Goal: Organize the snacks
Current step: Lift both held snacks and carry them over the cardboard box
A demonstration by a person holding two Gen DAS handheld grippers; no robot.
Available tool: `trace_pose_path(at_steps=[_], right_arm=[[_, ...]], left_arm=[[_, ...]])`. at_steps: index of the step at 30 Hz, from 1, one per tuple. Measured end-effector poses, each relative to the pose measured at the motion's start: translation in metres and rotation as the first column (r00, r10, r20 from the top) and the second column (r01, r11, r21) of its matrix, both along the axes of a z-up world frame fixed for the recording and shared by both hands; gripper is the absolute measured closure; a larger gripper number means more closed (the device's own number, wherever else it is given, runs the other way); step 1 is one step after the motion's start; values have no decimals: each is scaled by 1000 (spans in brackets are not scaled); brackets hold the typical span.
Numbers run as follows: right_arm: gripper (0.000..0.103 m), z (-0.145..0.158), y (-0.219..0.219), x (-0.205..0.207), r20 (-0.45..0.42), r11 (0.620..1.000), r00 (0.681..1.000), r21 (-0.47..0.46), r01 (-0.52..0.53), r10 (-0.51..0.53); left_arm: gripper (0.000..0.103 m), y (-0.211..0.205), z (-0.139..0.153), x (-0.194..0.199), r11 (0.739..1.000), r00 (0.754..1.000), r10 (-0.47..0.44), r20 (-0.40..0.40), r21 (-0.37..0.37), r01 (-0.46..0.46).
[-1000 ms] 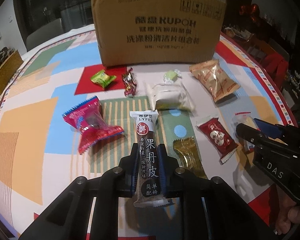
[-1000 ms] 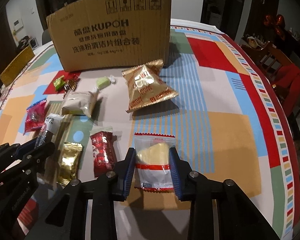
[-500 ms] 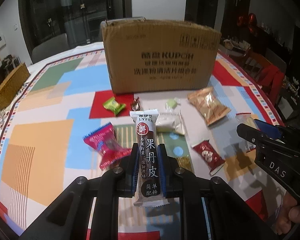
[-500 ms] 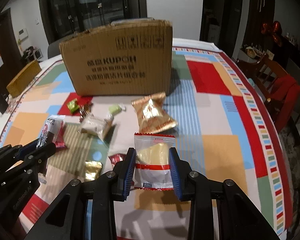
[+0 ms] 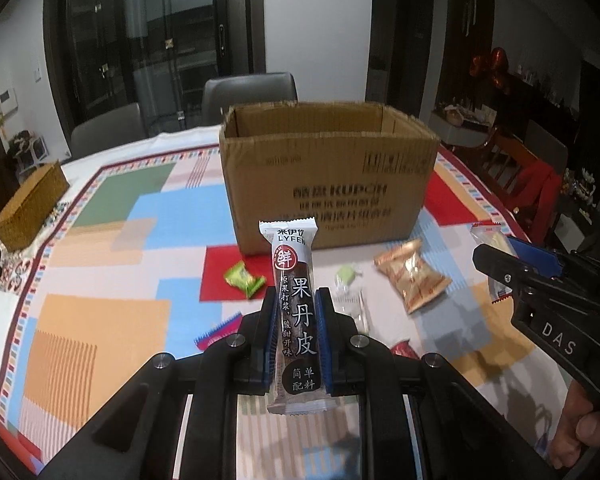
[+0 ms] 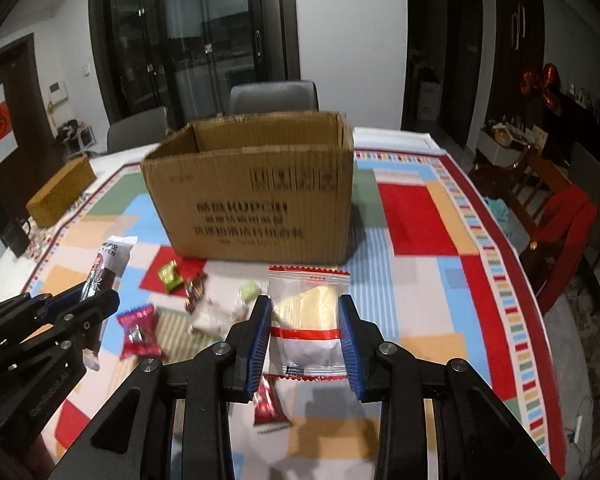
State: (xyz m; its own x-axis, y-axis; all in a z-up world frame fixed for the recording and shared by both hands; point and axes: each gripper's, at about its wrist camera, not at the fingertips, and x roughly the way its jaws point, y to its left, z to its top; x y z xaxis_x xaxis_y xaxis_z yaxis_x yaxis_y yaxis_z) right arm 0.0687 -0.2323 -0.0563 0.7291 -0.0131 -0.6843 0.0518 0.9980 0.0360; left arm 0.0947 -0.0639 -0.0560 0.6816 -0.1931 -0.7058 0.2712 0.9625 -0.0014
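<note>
My left gripper (image 5: 297, 308) is shut on a long dark haw-roll snack bar (image 5: 298, 316) and holds it upright above the table, in front of the open cardboard box (image 5: 328, 176). My right gripper (image 6: 305, 320) is shut on a clear packet with a pale pastry and a red stripe (image 6: 306, 320), also lifted, facing the same box (image 6: 256, 192). The left gripper with its bar (image 6: 104, 272) shows at the left of the right wrist view; the right gripper (image 5: 496, 256) shows at the right of the left wrist view.
Loose snacks lie on the patterned tablecloth before the box: a green candy (image 5: 244, 280), a gold bag (image 5: 414, 280), a pale green candy (image 5: 346, 274), a pink packet (image 6: 138, 332), a red packet (image 6: 270, 404). A wicker box (image 5: 32, 204) stands far left. Chairs stand behind the table.
Both grippers have risen with their snacks, well above the table; the box's open top has come into view and the loose snacks have dropped lower in view.
</note>
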Motion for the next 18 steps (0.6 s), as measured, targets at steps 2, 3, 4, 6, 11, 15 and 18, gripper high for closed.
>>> trace_pose_path(at_steps=[2,3,4,6,11,15,18], right_arm=[[68,5,0,3,12,1000,1000,1,-1,1],[68,9,0,5,19,1000,1000,1,-2,2],[68,11,1,6,23,1000,1000,2,-4,3],[68,17,1,10,40,1000,999,-1,-6,6],[68,31,1,21,81,1000,997,-13,-8,9],[68,40,0,32,106,1000,994,-15,-8,9],[68,46,-1,40,121,1000,993,-11,-12,13]], left_arm=[[84,0,7,5,1000,1000,-3,10,-1,3],[84,0,9,7,1000,1000,-4,15,-1,4],[84,-1,12,9,1000,1000,-5,20,-1,5],[84,0,18,14,1000,999,-6,36,0,6],[84,2,32,26,1000,998,-4,61,-10,4],[84,0,39,36,1000,997,-6,75,-8,7],[84,-4,45,44,1000,996,-18,88,-4,18]])
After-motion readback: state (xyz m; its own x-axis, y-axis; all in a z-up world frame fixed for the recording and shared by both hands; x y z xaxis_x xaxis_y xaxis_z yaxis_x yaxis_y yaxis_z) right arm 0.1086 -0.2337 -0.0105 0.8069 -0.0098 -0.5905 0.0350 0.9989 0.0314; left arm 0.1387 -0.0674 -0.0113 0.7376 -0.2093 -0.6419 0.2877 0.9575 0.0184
